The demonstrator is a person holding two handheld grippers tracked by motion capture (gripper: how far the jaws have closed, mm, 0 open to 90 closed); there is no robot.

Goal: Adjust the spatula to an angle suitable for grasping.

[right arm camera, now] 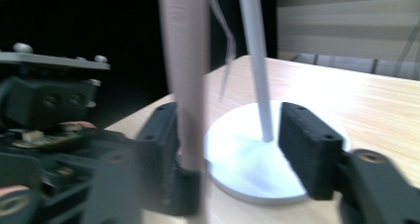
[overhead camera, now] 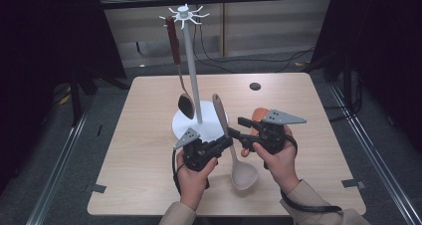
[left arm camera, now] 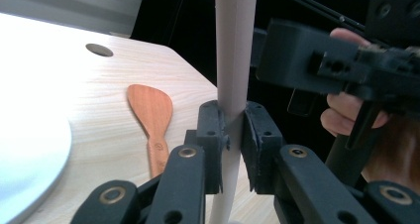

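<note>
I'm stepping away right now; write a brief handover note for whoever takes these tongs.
Left tongs: shut on the pale wooden spoon, gripping its handle, bowl low over the table.
Right tongs: open, jaws either side of the same handle, not yet closed.
Rack: stands mid-table on its white base; one dark ladle already hangs there.
Orange spatula: lying flat on the table.
Left: probably hang the spoon, then the spatula.
</note>
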